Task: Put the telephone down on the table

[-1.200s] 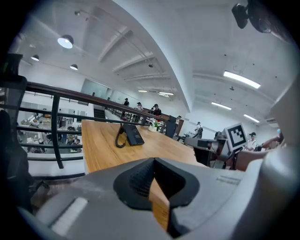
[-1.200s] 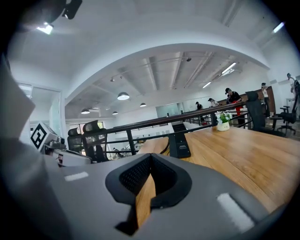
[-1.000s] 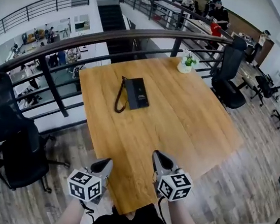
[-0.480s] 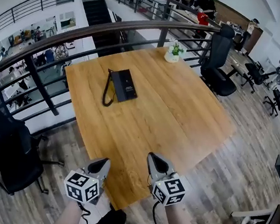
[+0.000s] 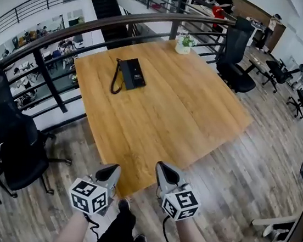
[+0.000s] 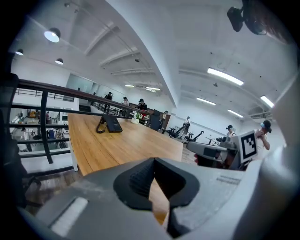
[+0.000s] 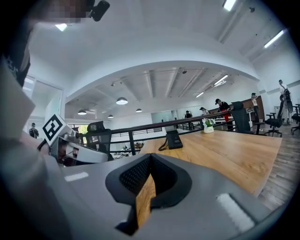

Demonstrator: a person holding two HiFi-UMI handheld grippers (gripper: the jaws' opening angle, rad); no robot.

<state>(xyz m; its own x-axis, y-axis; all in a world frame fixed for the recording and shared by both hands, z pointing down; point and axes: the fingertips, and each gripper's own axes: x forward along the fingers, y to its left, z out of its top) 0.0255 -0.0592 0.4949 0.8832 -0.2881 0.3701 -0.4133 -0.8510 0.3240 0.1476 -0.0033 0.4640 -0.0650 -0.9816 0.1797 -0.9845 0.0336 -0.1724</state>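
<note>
The black telephone [image 5: 131, 74] lies flat on the far left part of the wooden table [image 5: 186, 111], its curled cord [image 5: 114, 77] looped at its left side. Both grippers hang over the floor just off the table's near corner, far from the phone. My left gripper [image 5: 113, 169] is shut and holds nothing, and so is my right gripper [image 5: 163, 169]. The left gripper view shows the telephone [image 6: 111, 124] far off on the table [image 6: 122, 143], past the shut left gripper [image 6: 153, 161]. Beyond the shut right gripper [image 7: 150, 157], the right gripper view also shows the telephone [image 7: 174, 139].
A small potted plant [image 5: 183, 43] stands at the table's far edge. A dark railing [image 5: 97, 25] runs along the table's far and left sides. Black office chairs stand at the left [image 5: 10, 143] and the far right [image 5: 235, 51]. Wooden floor [image 5: 244, 174] surrounds the near corner. Several people stand in the background.
Both grippers have drawn back from over the table's near edge to over the floor, and the table looks farther away. The telephone has stayed where it was on the table.
</note>
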